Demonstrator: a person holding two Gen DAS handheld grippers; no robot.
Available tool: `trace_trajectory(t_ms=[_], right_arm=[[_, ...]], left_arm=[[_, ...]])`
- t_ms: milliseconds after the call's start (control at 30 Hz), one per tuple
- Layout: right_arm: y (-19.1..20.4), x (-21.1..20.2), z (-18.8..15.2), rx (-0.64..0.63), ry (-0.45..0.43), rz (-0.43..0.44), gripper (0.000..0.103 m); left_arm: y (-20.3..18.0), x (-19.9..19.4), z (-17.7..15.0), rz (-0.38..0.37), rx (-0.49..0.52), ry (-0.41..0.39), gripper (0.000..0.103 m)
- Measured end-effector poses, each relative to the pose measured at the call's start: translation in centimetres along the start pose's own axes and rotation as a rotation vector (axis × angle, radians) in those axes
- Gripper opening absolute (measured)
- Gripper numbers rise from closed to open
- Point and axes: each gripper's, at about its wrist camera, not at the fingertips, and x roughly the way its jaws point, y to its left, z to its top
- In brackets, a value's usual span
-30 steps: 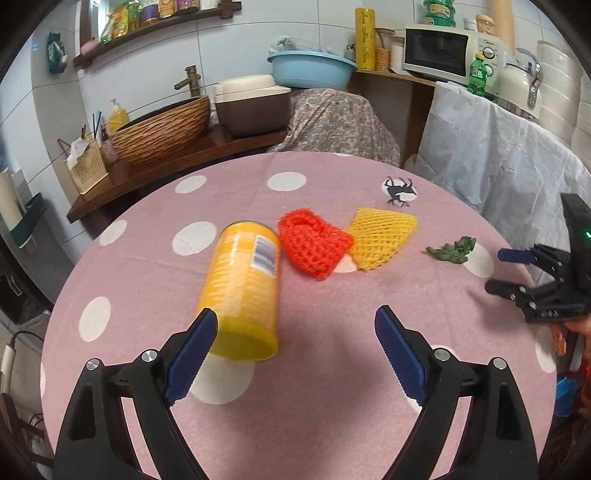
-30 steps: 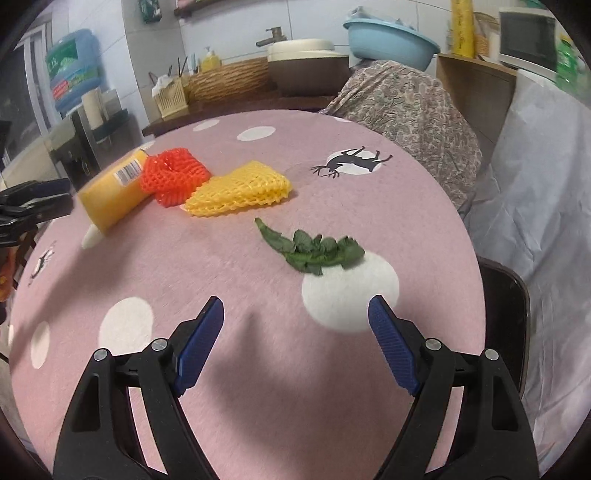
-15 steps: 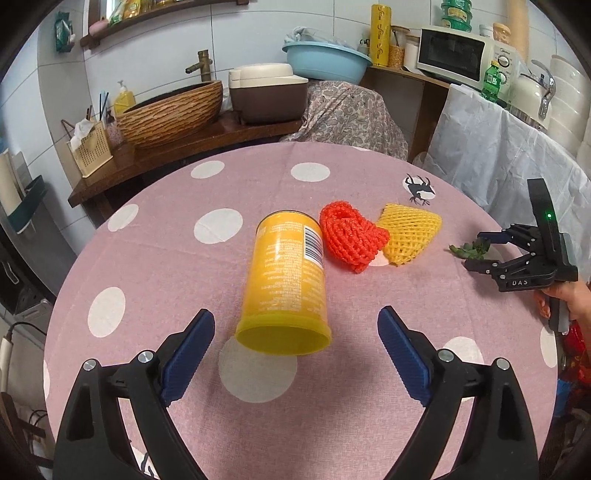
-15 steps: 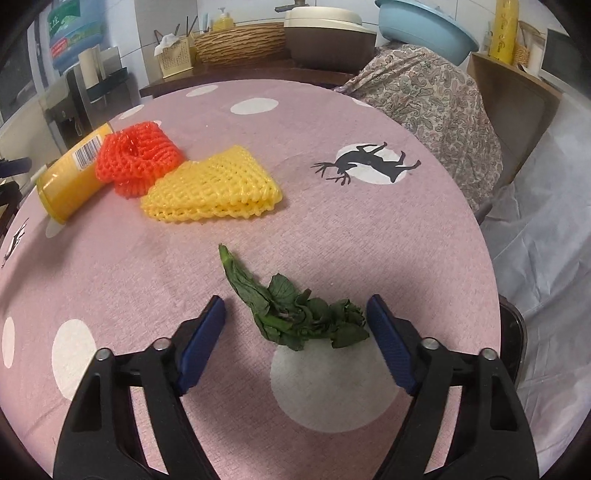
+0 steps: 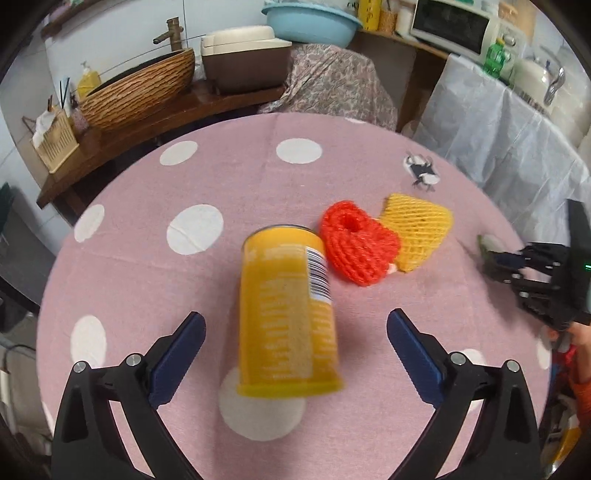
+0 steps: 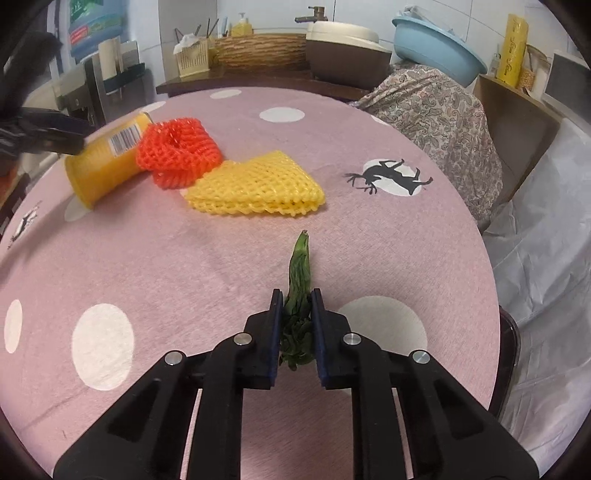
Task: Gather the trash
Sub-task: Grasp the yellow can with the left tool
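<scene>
A yellow can (image 5: 288, 314) lies on its side on the pink dotted table (image 5: 147, 280), between the open jaws of my left gripper (image 5: 295, 328). A red foam net (image 5: 356, 249) and a yellow foam net (image 5: 417, 229) lie just beyond it; they also show in the right wrist view, the red net (image 6: 177, 151) and the yellow net (image 6: 258, 188). My right gripper (image 6: 297, 306) is shut on a green vegetable leaf (image 6: 299, 291) near the table's right side.
A wooden counter (image 5: 166, 114) behind the table holds a wicker basin (image 5: 136, 88), a brown box (image 5: 243, 62) and a blue basin (image 5: 314, 22). A patterned cloth heap (image 6: 436, 107) and a white plastic-covered surface (image 5: 509, 133) stand to the right.
My right gripper moved onto the green leaf and shut on it. My left gripper moved until the yellow can lay between its open jaws.
</scene>
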Motion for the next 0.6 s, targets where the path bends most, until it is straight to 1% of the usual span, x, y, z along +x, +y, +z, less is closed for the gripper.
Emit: trace_trajectory(t_ms=[67, 167, 200, 300, 367, 500, 533, 567, 600], right_arm=[[0.2, -0.8, -0.2, 0.016, -0.023, 0.014, 0.016], [0.6, -1.7, -0.6, 0.030, -0.049, 0.034, 0.016], [0.8, -2.0, -0.8, 0.033, -0.053, 0.042, 0.016], [1.2, -2.7, -1.2, 0.043, -0.064, 0.058, 0.016], [1.5, -3.0, -1.6, 0.042, -0.069, 0.064, 0.016], [1.9, -3.6, -2.0, 0.047, -0.076, 0.076, 0.016], [2.0, -3.7, -2.0, 0.048, -0.078, 0.078, 0.016], [2.1, -3.8, -2.2, 0.051, -0.079, 0.081, 0.016], [2.1, -3.9, -2.3, 0.054, -0.081, 0.083, 0.016]], left_arm=[[-0.3, 0.9, 0.6, 0.027, 0.043, 0.043, 0.097], [-0.9, 2.5, 1.2, 0.110, 0.118, 0.104, 0.097], [-1.0, 3.2, 1.3, 0.120, 0.134, 0.129, 0.097], [-1.0, 4.6, 1.6, 0.130, 0.155, 0.179, 0.098], [-0.9, 5.4, 1.9, 0.141, 0.157, 0.192, 0.097], [-0.6, 6.7, 2.5, 0.138, 0.136, 0.221, 0.097], [-0.6, 6.9, 2.5, 0.138, 0.137, 0.227, 0.096], [-0.5, 7.1, 2.5, 0.140, 0.138, 0.230, 0.090], [-0.5, 7.2, 2.4, 0.143, 0.134, 0.234, 0.087]])
